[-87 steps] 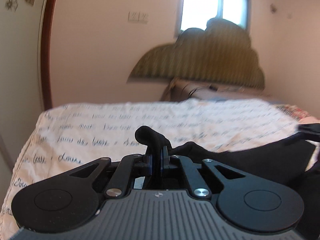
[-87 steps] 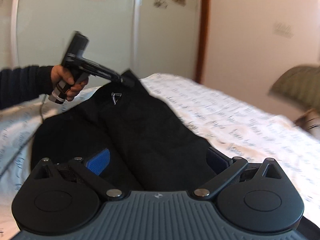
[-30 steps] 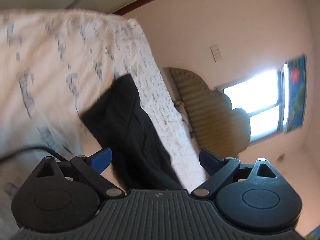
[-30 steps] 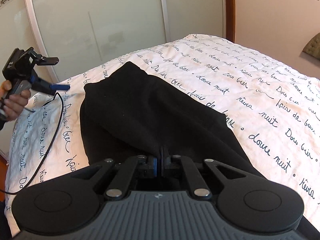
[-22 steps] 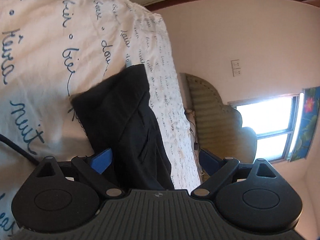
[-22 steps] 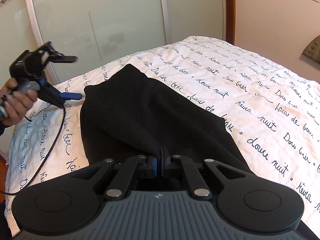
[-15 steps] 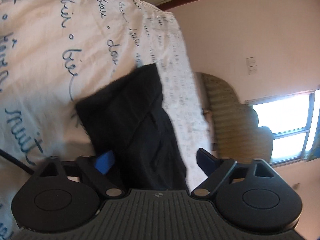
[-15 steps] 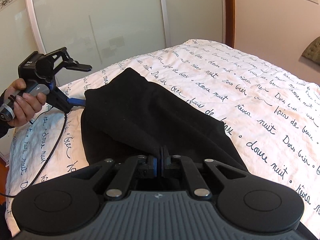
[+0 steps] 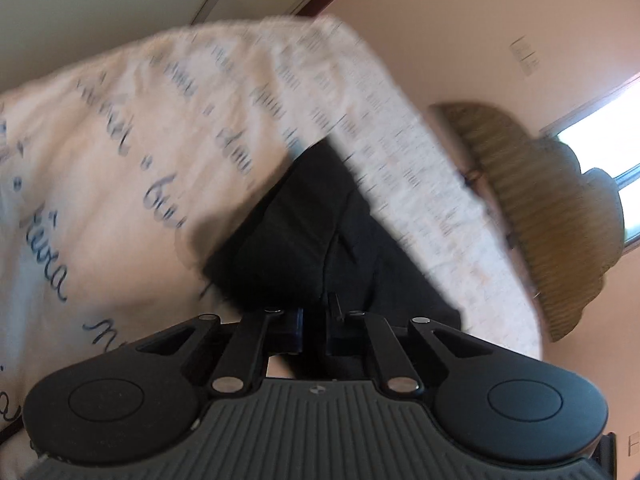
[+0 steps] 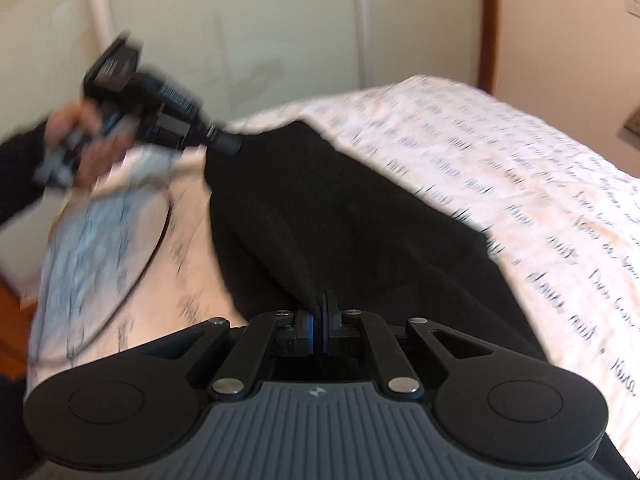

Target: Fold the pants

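You had both grippers on the black pants [image 10: 360, 216], which lay along the white bedsheet [image 10: 520, 168] printed with looping script, the garment running from 6 o'clock up toward 11 o'clock in the right wrist view. Your right gripper [image 10: 319, 320] was drawn fully together, its two fingers pinching a ridge of dark cloth at the near end. Your left gripper [image 10: 228, 145], seen from the right wrist at 10 o'clock, met the far corner of the pants at its tip; its own camera showed that left gripper [image 9: 316, 328] nearly closed with black fabric filling the narrow gap, so it appeared to have hold of the cloth.

The pants looked already doubled lengthwise, one leg seemingly over the other, with a soft crease running down the middle; blur made the layers hard to count. Both frames were smeared by motion. A thin black cable [image 10: 132, 248] curled on the sheet at 8 o'clock, beside the garment. A ridged olive headboard [image 9: 552, 216] stood at 3 o'clock in the left view, with a bright window [image 9: 600, 136] behind it.

As a judgement, the task stood around its middle: the lengthwise fold appeared made, both ends were gripped, and the crosswise fold, bringing one end over the other and smoothing the stack, was not yet done.
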Demonstrator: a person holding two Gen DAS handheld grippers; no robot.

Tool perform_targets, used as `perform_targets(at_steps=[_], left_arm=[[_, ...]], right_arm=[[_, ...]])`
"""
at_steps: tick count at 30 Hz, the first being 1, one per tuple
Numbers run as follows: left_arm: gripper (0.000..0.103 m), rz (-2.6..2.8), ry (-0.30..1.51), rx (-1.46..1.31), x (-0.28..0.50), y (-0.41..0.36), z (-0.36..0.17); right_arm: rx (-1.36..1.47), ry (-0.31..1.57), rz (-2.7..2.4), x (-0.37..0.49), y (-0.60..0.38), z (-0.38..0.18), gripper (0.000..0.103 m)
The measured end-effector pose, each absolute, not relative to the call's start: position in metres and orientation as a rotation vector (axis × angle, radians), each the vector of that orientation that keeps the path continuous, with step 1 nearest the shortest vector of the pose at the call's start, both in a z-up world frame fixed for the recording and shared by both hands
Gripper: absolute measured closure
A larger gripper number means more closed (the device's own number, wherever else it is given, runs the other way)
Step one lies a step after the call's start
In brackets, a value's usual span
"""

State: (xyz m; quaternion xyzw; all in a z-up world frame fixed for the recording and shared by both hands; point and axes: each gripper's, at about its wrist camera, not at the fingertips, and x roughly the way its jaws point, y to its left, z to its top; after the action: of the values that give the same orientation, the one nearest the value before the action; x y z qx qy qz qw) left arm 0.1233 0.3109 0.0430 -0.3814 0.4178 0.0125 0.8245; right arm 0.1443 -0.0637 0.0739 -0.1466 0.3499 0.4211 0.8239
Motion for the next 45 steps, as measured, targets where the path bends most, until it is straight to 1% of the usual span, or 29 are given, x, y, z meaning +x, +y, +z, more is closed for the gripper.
perform_targets(at_steps=[2, 3, 5, 7, 9, 10, 12, 13, 14, 15, 16, 17, 20, 22, 23, 26, 28, 31, 34, 36, 39, 40, 43, 45], left_arm=[[0.084, 0.031, 0.9, -0.836, 0.126, 0.314, 0.025], [0.084, 0.028, 0.897, -0.838, 0.125, 0.315, 0.028], [0.078, 0.01, 0.877, -0.809, 0.121, 0.314, 0.038], [0.076, -0.013, 0.888, -0.77, 0.119, 0.311, 0.042], [0.076, -0.018, 0.889, -0.772, 0.113, 0.309, 0.044], [0.075, -0.026, 0.883, -0.759, 0.109, 0.308, 0.047], [0.071, -0.033, 0.868, -0.702, 0.098, 0.301, 0.054], [0.066, -0.03, 0.863, -0.67, 0.093, 0.298, 0.057], [0.065, -0.029, 0.852, -0.639, 0.086, 0.294, 0.061], [0.064, -0.04, 0.84, -0.617, 0.079, 0.29, 0.064], [0.064, -0.051, 0.833, -0.599, 0.072, 0.286, 0.066], [0.064, -0.053, 0.826, -0.582, 0.065, 0.282, 0.069], [0.062, -0.067, 0.776, -0.535, 0.047, 0.265, 0.081], [0.06, -0.086, 0.741, -0.517, 0.041, 0.25, 0.088], [0.06, -0.107, 0.723, -0.51, 0.04, 0.241, 0.091], [0.059, -0.196, 0.705, -0.467, 0.046, 0.208, 0.098], [0.057, -0.26, 0.703, -0.433, 0.052, 0.183, 0.101], [0.056, -0.324, 0.684, -0.35, 0.062, 0.144, 0.098], [0.056, -0.368, 0.651, -0.215, 0.071, 0.106, 0.087], [0.055, -0.404, 0.631, -0.148, 0.075, 0.086, 0.072], [0.055, -0.421, 0.719, -0.146, 0.088, 0.074, 0.04], [0.055, -0.409, 0.727, -0.154, 0.089, 0.074, 0.029], [0.053, -0.42, 0.709, -0.187, 0.087, 0.081, 0.019], [0.053, -0.428, 0.722, -0.226, 0.09, 0.088, 0.019]], right_arm=[[-0.34, 0.767, 0.881, 0.145, -0.055, 0.058, 0.099], [-0.341, 0.776, 0.87, 0.146, -0.052, 0.054, 0.099], [-0.365, 0.768, 0.852, 0.143, -0.047, 0.051, 0.098], [-0.375, 0.753, 0.839, 0.139, -0.047, 0.051, 0.098], [-0.308, 0.75, 0.823, 0.14, -0.056, 0.052, 0.097], [-0.261, 0.749, 0.802, 0.14, -0.063, 0.054, 0.095], [-0.152, 0.733, 0.742, 0.136, -0.08, 0.061, 0.084], [-0.087, 0.716, 0.713, 0.131, -0.093, 0.067, 0.075], [-0.012, 0.697, 0.681, 0.126, -0.109, 0.072, 0.062], [0.075, 0.678, 0.649, 0.119, -0.129, 0.077, 0.051], [0.169, 0.658, 0.612, 0.111, -0.152, 0.081, 0.028], [0.266, 0.637, 0.574, 0.102, -0.177, 0.084, 0.02], [0.581, 0.605, 0.434, 0.075, -0.261, 0.081, 0.02], [0.803, 0.571, 0.289, 0.056, -0.319, 0.071, 0.02], [0.907, 0.549, 0.223, 0.047, -0.343, 0.063, 0.019], [1.141, 0.504, 0.153, 0.028, -0.378, 0.041, 0.019], [1.187, 0.534, 0.211, 0.031, -0.367, 0.031, 0.019], [1.162, 0.649, 0.272, 0.05, -0.326, 0.024, 0.019], [1.124, 0.782, 0.221, 0.061, -0.3, 0.015, 0.019], [1.158, 0.807, 0.211, 0.065, -0.29, 0.007, 0.019], [1.224, 0.864, 0.207, 0.074, -0.276, -0.01, 0.019], [1.208, 0.861, 0.19, 0.077, -0.271, -0.011, 0.018], [1.211, 0.789, 0.179, 0.083, -0.264, -0.007, 0.005], [1.303, 0.67, 0.126, 0.081, -0.276, -0.01, 0.005]])
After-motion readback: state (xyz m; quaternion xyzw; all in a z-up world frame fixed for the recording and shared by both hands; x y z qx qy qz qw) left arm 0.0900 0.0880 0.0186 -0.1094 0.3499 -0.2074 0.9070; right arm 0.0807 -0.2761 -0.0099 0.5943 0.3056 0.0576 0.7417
